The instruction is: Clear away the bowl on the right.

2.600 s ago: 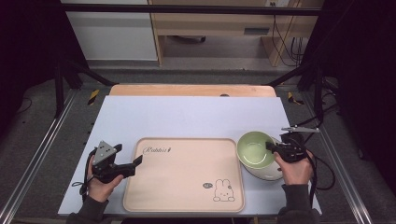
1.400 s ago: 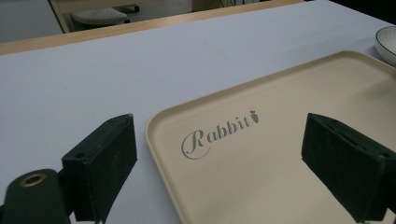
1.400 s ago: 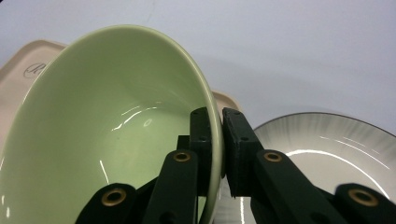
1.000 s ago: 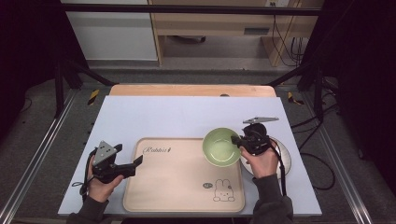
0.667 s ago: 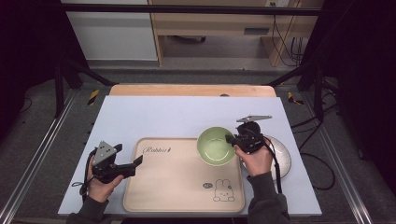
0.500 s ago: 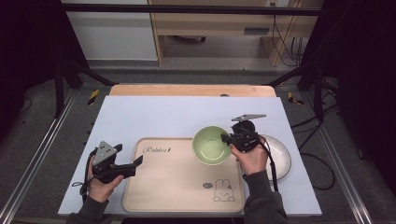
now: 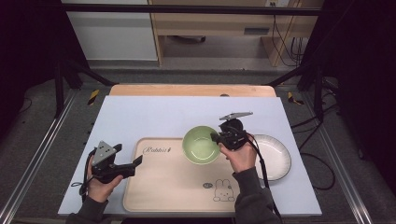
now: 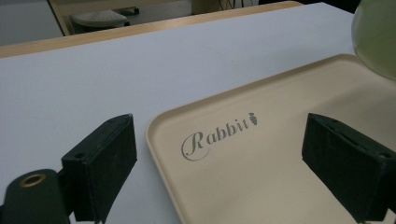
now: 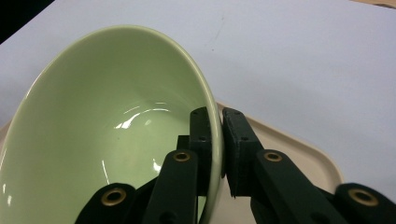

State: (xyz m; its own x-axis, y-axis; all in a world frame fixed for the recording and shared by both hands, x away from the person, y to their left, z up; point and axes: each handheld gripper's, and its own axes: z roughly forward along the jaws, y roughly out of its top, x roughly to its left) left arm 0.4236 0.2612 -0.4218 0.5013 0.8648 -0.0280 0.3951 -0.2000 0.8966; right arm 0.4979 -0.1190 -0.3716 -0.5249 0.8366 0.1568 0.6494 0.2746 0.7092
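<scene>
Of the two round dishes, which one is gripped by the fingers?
The green bowl, clamped at its rim by the right gripper over the tray; the white plate lies flat, untouched.

I have carried the green bowl [image 7: 201, 145] leftward, off the white plate [image 7: 273, 156] where it sat at first and out over the beige tray [image 7: 168, 186]. My right gripper [image 7: 215, 138] has travelled with it, its fingers [image 9: 203, 135] pinching the bowl's rim all the way, one inside and one outside. My right hand [image 7: 238, 156] now lies over the tray's right part instead of at the right edge of the desk [image 7: 154, 112]. The plate is bare now, and the bowl hangs above the tray's upper middle, further left than a moment ago.
</scene>
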